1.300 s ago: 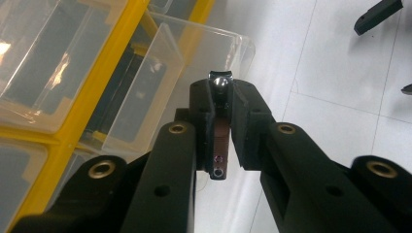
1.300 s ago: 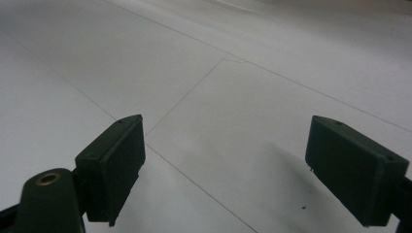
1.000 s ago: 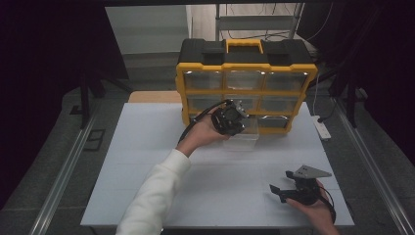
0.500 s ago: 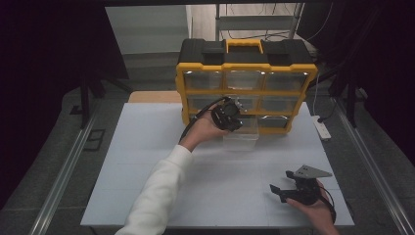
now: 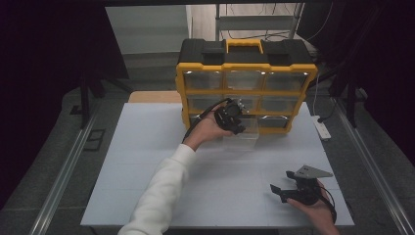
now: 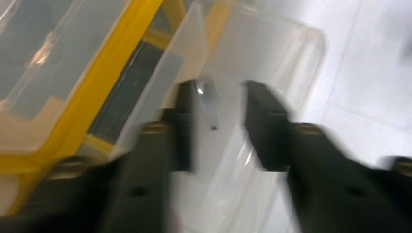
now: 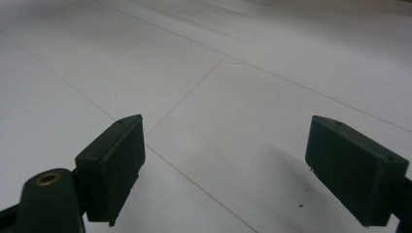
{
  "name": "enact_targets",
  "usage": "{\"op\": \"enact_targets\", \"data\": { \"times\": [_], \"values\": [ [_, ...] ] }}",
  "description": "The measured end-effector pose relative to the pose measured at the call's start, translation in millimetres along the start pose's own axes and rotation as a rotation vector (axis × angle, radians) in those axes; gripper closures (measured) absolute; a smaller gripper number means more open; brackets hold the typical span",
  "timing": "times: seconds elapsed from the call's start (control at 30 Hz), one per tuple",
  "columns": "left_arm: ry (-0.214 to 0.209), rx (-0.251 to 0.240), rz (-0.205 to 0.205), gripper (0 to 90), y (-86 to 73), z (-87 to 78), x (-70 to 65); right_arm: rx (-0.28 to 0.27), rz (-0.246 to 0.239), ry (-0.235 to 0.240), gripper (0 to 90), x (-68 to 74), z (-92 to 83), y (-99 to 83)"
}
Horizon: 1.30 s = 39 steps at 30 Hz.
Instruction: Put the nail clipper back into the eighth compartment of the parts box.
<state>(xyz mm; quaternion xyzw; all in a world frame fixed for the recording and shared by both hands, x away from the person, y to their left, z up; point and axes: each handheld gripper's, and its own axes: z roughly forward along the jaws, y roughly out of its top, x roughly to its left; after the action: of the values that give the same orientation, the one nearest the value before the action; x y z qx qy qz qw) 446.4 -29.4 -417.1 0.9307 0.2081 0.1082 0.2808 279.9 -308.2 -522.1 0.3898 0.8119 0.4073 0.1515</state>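
A yellow and black organizer [image 5: 247, 91] with clear drawers stands at the table's far side. One clear drawer [image 5: 243, 138] from its bottom row is pulled out onto the table. My left gripper [image 5: 235, 120] hangs over that drawer's near end. In the left gripper view its jaws [image 6: 221, 97] have just been opening and stand apart, with the drawer's thin clear wall [image 6: 206, 99] between them, untouched by the pads. The drawer [image 6: 277, 58] looks empty. My right gripper [image 5: 281, 182] rests open at the front right, with only bare table between its jaws [image 7: 226, 141].
The white table [image 5: 147, 161] stretches wide to the left and front of the organizer. A white power strip [image 5: 323, 128] lies off the table's right edge. A person's white sleeve [image 5: 164, 191] reaches across the middle.
My left gripper has sunk a little toward the pulled-out drawer. The right gripper has stayed where it was.
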Motion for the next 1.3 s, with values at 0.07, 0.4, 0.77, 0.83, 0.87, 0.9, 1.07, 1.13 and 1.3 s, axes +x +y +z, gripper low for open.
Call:
{"op": "enact_targets", "data": {
  "times": [0.07,0.4,0.77,0.83,0.87,0.9,1.07,1.13,1.3],
  "values": [
    [0.006,-0.004,-0.011,44.6,-0.1,-4.3,-0.4,0.000,0.000,0.000,14.6,0.0,0.0,0.0],
    [0.083,-0.070,-0.047,24.8,-16.6,-23.3,-3.3,-0.006,0.005,0.010,14.6,-0.2,-0.2,-0.2],
    [0.034,-0.219,-0.111,23.2,-56.5,-53.0,-18.9,-0.015,0.000,0.031,14.6,1.3,1.1,2.5],
    [0.035,-0.229,-0.110,22.8,-62.6,-56.1,-21.4,-0.016,-0.001,0.030,14.6,1.1,0.5,2.0],
    [0.032,-0.242,-0.118,22.8,-69.4,-58.8,-24.1,-0.016,-0.001,0.030,14.6,1.1,0.5,2.0],
    [0.040,-0.258,-0.136,21.9,-79.5,-62.0,-28.6,-0.018,0.006,0.027,14.6,1.0,-0.6,1.7],
    [0.065,-0.307,-0.184,21.4,-112.2,-72.7,-42.1,-0.016,0.006,0.016,14.6,2.1,-1.4,1.7],
    [0.067,-0.337,-0.209,21.4,-129.2,-77.8,-50.2,-0.016,0.005,0.006,14.6,1.9,-2.5,1.0],
    [0.095,-0.354,-0.231,21.3,-164.7,-84.8,-67.0,-0.027,0.015,-0.010,14.6,-0.2,-6.7,-1.1]
  ]
}}
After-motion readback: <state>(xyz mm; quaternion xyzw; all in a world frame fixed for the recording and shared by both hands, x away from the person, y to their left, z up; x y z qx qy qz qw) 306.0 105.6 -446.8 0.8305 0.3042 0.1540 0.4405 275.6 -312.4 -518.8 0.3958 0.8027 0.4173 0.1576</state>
